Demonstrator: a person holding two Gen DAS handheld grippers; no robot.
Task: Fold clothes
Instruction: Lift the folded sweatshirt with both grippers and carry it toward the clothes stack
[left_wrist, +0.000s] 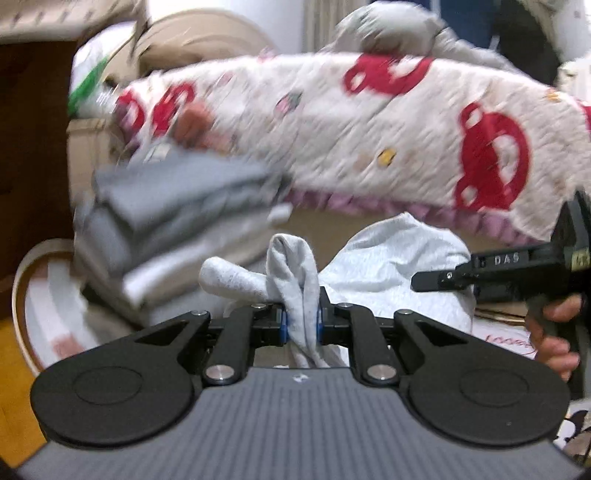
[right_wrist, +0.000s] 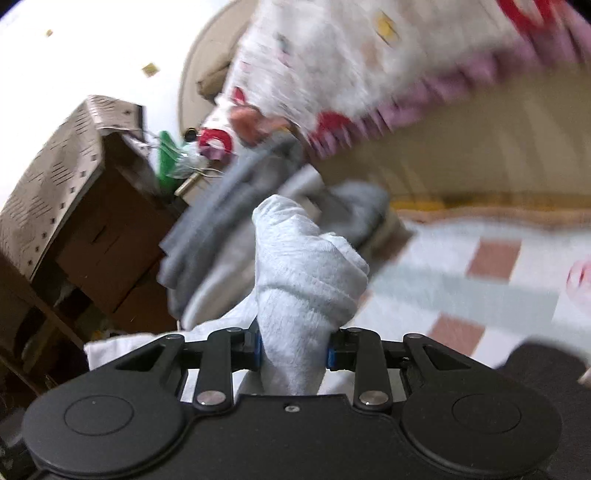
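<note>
A white quilt with red cars (left_wrist: 369, 122) fills the background, above a checked blanket (right_wrist: 461, 273) that covers the bed. A stack of folded grey clothes (left_wrist: 177, 206) lies just beside the quilt, blurred. The light grey garment (left_wrist: 395, 258) hangs between both tools. The left gripper (left_wrist: 301, 325) has its fingers clamped on a bunched fold of it. The right gripper (right_wrist: 293, 350) has its fingers clamped on another bunch of the same cloth.
</note>
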